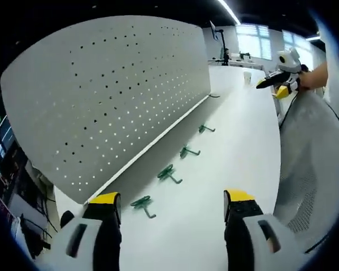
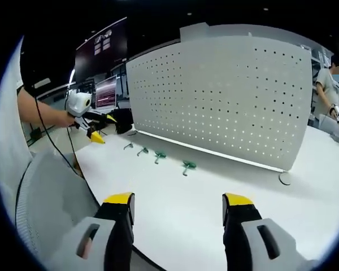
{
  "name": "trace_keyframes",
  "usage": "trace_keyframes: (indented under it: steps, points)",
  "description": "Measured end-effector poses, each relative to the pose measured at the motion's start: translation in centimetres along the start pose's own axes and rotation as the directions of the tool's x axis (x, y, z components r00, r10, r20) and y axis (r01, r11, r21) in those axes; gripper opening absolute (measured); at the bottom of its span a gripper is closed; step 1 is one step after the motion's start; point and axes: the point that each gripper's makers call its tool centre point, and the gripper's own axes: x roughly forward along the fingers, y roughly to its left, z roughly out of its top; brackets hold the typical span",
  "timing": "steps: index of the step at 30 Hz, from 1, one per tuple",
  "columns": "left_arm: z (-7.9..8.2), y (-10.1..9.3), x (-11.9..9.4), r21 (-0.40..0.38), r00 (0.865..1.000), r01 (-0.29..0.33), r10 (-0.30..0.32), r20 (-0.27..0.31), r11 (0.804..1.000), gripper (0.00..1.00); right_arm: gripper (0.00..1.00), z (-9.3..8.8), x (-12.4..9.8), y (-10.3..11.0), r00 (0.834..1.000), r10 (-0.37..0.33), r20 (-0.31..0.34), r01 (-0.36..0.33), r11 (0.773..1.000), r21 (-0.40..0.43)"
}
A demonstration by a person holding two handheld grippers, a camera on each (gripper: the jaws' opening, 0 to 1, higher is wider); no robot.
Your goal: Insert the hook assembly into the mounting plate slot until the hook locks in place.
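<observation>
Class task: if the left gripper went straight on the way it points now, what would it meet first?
Probably the nearest green hook lying on the white table, just ahead of the open left gripper; depth is uncertain.

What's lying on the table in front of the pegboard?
Four green hooks lie in a row on the white table, along the foot of the pegboard. None is in a hole yet. What stands behind the pegboard is hidden by it.

**White worktop with four green hooks**

A white worktop (image 1: 237, 141) carries an upright perforated panel (image 1: 113, 90) along its back edge. Four green hooks (image 1: 168, 174) lie in a row on the worktop just before the panel, apart from each other. A small round disc (image 2: 284, 178) rests near the panel's end.
</observation>
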Motion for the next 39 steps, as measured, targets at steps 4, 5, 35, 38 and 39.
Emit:
trace_keyframes:
  steps: [4,5,35,38,39]
  points:
    - [-0.4,0.1,0.5,0.051,0.999,0.029,-0.027,-0.032,0.998,0.76,0.61,0.0,-0.1,-0.1,1.0,-0.004,-0.002,0.004,1.0,0.003]
    - [-0.3,0.1,0.6,0.06,0.999,0.033,-0.031,-0.032,0.998,0.76,0.61,-0.1,-0.1,-0.2,1.0,-0.004,-0.003,0.004,1.0,0.005]
    - [-3.2,1.0,3.4,0.312,0.946,0.281,-0.207,-0.249,0.908,0.73,0.6,-0.7,0.1,-0.1,0.999,0.003,-0.034,-0.003,1.0,0.003]
    - [-3.5,1.5,3.6,0.327,0.939,0.297,-0.212,-0.269,0.897,0.73,0.6,-0.7,0.1,-0.1,0.999,0.0,-0.035,0.0,1.0,0.005]
    - [-3.7,1.6,3.6,0.33,0.937,0.303,-0.215,-0.276,0.894,0.72,0.6,-0.8,0.1,-0.2,0.999,0.0,-0.035,0.0,1.0,0.006]
